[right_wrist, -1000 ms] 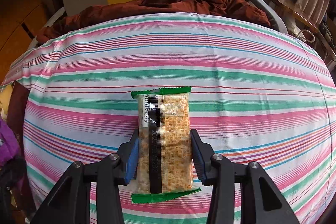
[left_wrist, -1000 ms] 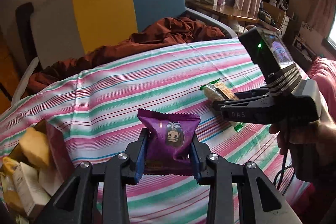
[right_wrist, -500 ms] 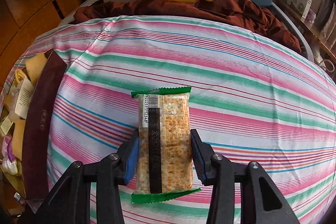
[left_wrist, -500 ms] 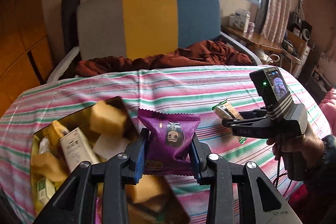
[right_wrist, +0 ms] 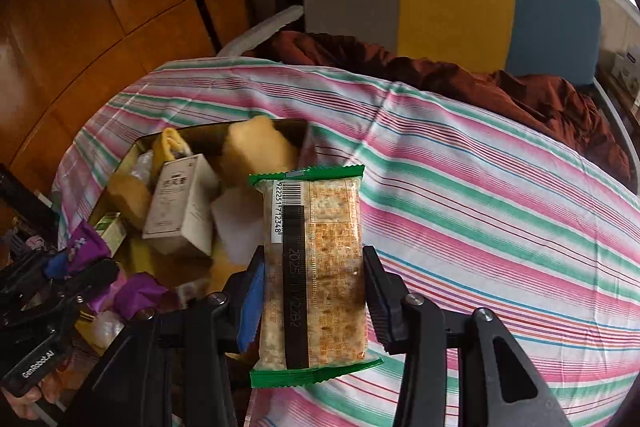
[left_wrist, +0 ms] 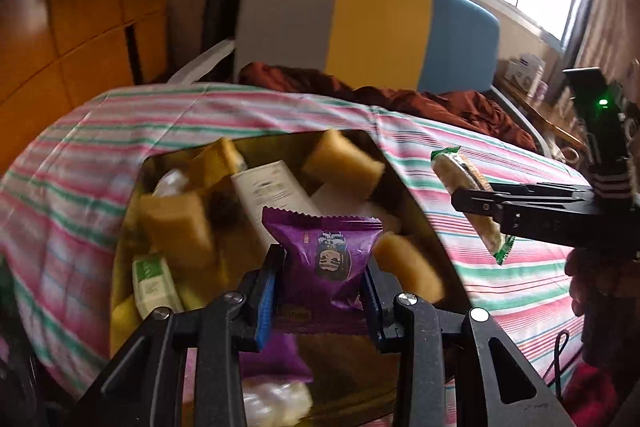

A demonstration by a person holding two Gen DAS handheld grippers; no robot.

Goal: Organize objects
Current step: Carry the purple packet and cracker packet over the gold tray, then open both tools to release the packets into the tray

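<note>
My left gripper is shut on a purple snack packet, held over the open box that is full of yellow cakes and cartons. My right gripper is shut on a green-edged cracker pack, carried above the striped cloth just right of the box. In the left wrist view the cracker pack hangs in the right gripper beside the box's right rim. In the right wrist view the left gripper shows at lower left with the purple packet.
The box holds several yellow cakes, a white carton, a green-white pack and another purple packet. A striped cloth covers the table. A brown blanket lies against the grey, yellow and blue chair back.
Both grippers have swung left toward the box with their packets still held. The box, at the left edge a second ago, now lies under the left gripper.
</note>
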